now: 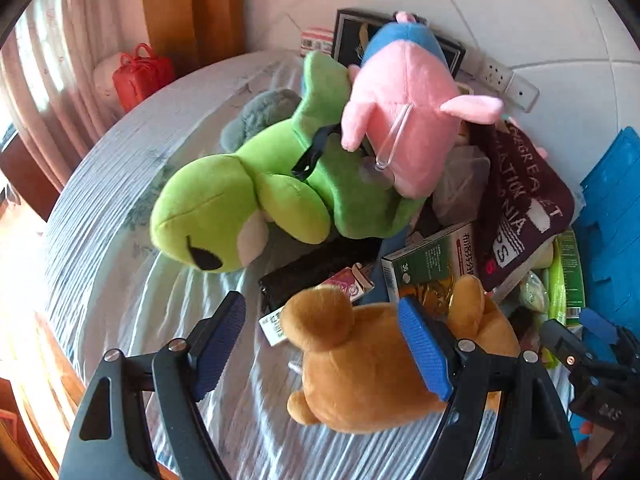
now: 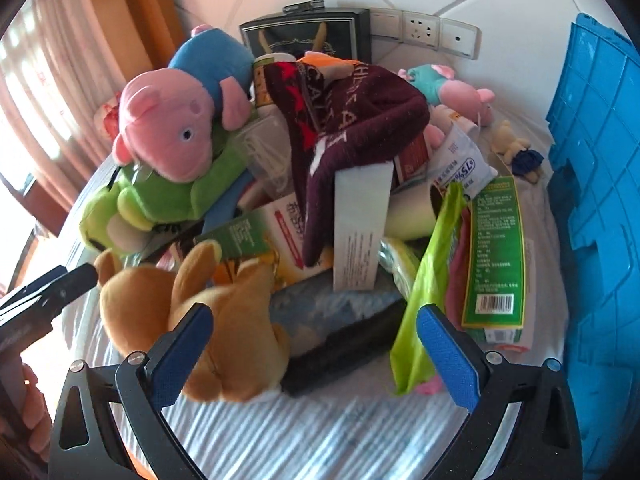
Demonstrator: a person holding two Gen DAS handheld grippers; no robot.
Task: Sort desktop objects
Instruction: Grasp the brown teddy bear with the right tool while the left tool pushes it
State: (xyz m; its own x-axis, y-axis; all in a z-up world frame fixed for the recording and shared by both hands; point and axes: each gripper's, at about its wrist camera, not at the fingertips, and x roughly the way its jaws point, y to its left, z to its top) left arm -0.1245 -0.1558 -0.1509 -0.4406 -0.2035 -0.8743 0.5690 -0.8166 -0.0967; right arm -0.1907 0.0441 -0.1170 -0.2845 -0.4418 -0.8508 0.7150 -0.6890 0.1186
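Note:
A pile of objects lies on a round table with a pale striped cloth [image 1: 120,248]. A brown plush toy [image 1: 372,360] lies at the near edge, between my left gripper's [image 1: 328,344] open blue pads; the right pad [image 1: 424,352] is against its back. A green plush [image 1: 240,204] lies under a pink and blue pig plush [image 1: 404,120]. My right gripper [image 2: 316,356] is open and empty, with the brown plush [image 2: 192,320] by its left pad [image 2: 180,356] and a lime green bag [image 2: 428,280] by its right pad.
A blue plastic crate [image 2: 592,216] stands at the right. A maroon knit cloth [image 2: 352,128], a green medicine box [image 1: 432,260], a green packet [image 2: 496,248], a black pouch [image 2: 344,348] and a small pig plush [image 2: 452,88] fill the pile. A dark picture frame [image 2: 308,32] leans on the wall.

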